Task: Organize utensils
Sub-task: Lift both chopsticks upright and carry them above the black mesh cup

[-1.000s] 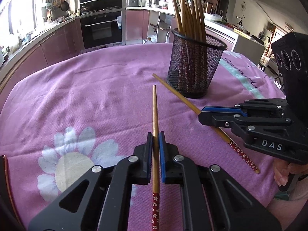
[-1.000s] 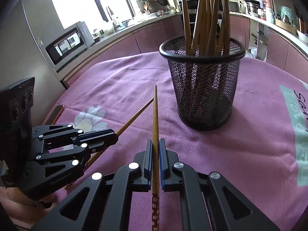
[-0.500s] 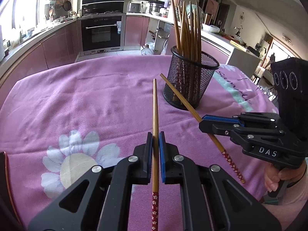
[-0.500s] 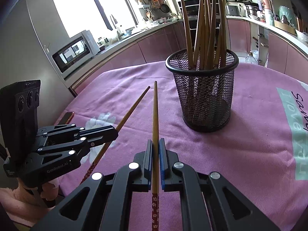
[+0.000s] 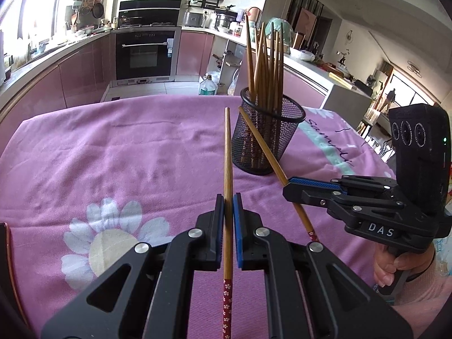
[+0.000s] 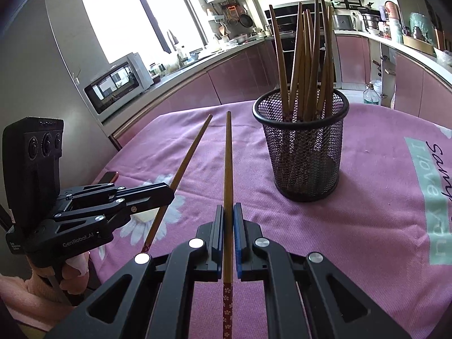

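Left wrist view: both hand-held grippers, left (image 5: 228,197) and right (image 5: 288,186), each clamped on a chopstick (image 5: 227,175), have risen off the table (image 5: 113,147), ready for the mesh holder (image 5: 268,135).

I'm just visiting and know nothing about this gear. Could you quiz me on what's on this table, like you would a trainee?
1. What does the left gripper clamp?
2. True or false: the black mesh holder is empty.
3. How many loose chopsticks lie on the pink tablecloth?

Key:
1. A chopstick; the right gripper clamps another chopstick.
2. False: it holds several upright chopsticks.
3. None visible.
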`<state>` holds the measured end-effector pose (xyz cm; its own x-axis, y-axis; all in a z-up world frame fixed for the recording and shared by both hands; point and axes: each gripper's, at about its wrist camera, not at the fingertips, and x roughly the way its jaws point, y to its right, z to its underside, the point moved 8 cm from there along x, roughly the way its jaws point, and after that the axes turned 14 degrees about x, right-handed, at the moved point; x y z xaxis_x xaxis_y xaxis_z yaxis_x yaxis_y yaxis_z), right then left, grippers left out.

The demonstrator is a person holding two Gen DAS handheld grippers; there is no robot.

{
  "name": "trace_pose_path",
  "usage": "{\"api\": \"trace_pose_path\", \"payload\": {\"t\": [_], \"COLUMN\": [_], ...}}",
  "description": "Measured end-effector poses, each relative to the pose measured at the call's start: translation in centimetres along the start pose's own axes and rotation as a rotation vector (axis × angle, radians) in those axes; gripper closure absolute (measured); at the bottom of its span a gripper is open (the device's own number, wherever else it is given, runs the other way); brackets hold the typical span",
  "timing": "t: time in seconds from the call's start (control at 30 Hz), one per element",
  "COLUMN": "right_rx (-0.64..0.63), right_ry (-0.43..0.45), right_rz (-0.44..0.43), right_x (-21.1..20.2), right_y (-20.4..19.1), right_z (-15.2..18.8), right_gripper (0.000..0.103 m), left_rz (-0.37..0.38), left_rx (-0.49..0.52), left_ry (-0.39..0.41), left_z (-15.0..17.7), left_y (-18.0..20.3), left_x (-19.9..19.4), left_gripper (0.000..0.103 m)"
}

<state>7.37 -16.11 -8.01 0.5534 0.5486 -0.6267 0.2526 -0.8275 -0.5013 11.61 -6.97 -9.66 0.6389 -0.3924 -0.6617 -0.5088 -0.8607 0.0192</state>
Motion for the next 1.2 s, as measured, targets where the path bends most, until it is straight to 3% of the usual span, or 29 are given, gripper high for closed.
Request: {"api": "trace_pose_path", "payload": {"t": [1.2], "right_rx": [0.010], "right_ry": [0.123], "right_rz": [-0.025], "right_x": [-4.0], "right_y": [0.1], "right_z": [-2.3], "right_gripper": [0.098], "left_rz": [0.083], "left_rx": [-0.017], "left_ry": [0.126], "left_z": [-3.4], "left_y": [1.1], "left_x": [-3.5], "left_gripper": [0.096]}}
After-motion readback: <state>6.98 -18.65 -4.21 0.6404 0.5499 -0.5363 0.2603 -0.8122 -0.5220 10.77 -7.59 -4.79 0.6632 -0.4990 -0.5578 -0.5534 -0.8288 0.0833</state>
